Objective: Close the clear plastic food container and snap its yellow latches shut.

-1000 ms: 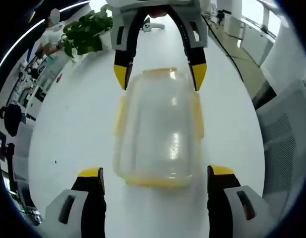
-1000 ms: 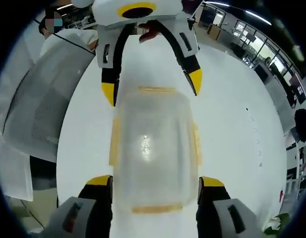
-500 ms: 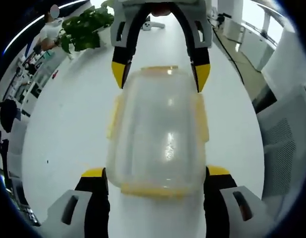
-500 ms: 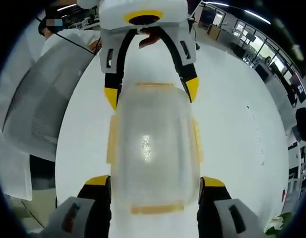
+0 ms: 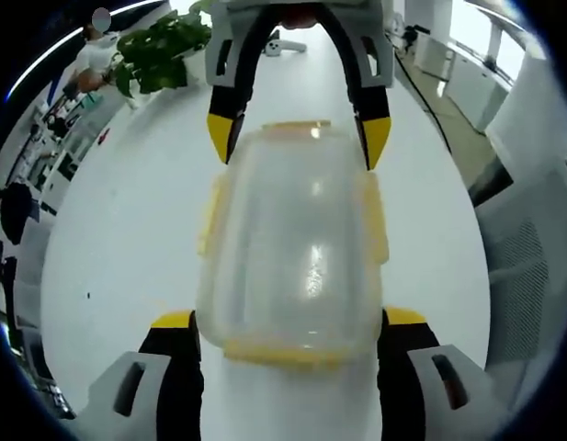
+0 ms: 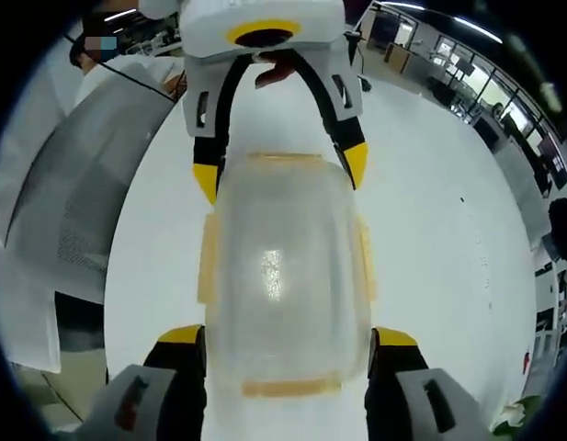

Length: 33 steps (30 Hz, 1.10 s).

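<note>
A clear plastic container (image 5: 288,239) with its lid on lies lengthwise on the white table (image 5: 118,239). Yellow latches (image 5: 208,216) stick out along its sides and ends. My left gripper (image 5: 288,322) is open, its yellow-tipped jaws flanking the container's near end. My right gripper (image 5: 297,138) faces it from the far end, also open, tips beside the far corners. In the right gripper view the same container (image 6: 283,266) runs between my right gripper (image 6: 288,337) at the bottom and my left gripper (image 6: 280,173) at the top.
A potted plant (image 5: 159,55) stands at the far left of the table and a dark cable (image 5: 421,92) trails along its right. A grey mesh chair (image 5: 531,239) stands beside the table, seen also as chair (image 6: 72,184). A person in white (image 6: 127,69) stands behind.
Over the last second both grippers closed in along the container, so each pair of jaws now flanks one end. Since half a second ago almost nothing has shifted.
</note>
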{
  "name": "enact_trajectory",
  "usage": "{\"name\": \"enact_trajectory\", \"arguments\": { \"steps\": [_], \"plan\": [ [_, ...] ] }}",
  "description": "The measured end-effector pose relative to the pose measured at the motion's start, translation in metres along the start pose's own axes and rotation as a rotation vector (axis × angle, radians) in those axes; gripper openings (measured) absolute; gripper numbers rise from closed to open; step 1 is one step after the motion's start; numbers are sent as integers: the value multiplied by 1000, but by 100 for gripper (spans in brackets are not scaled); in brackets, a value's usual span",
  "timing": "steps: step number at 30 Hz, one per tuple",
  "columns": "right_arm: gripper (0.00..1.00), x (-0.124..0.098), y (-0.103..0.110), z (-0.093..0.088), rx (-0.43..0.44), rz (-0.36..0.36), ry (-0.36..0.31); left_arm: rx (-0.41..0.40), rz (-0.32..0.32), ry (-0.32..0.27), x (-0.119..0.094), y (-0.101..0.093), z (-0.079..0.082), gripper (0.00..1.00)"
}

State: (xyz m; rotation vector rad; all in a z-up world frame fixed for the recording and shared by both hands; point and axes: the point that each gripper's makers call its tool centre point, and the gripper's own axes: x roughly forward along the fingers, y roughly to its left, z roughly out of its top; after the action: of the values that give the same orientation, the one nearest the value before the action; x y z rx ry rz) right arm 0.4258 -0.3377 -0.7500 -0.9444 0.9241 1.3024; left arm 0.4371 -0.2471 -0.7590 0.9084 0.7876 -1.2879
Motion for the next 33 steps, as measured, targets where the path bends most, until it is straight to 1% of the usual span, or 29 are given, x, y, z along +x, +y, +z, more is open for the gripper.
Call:
{"name": "enact_trajectory", "arguments": {
  "steps": [2, 7, 17, 23, 27, 33],
  "plan": [
    [70, 3, 0, 5, 0, 0, -2, 1, 0, 5, -3, 0, -7, 76],
    [70, 10, 5, 26, 2, -1, -5, 0, -1, -1, -13, -2, -26, 76],
    [71, 22, 14, 59, -7, 3, 0, -20, 0, -1, -29, -9, -56, 76],
    [71, 30, 19, 81, -11, 5, 3, -30, 0, -2, -40, -12, -79, 76],
    [71, 36, 19, 96, -20, 9, 2, -54, 3, -15, -46, -12, -94, 77],
    [71, 44, 18, 117, -32, 13, -1, -70, 8, -5, -56, -10, -114, 77]
  ]
}}
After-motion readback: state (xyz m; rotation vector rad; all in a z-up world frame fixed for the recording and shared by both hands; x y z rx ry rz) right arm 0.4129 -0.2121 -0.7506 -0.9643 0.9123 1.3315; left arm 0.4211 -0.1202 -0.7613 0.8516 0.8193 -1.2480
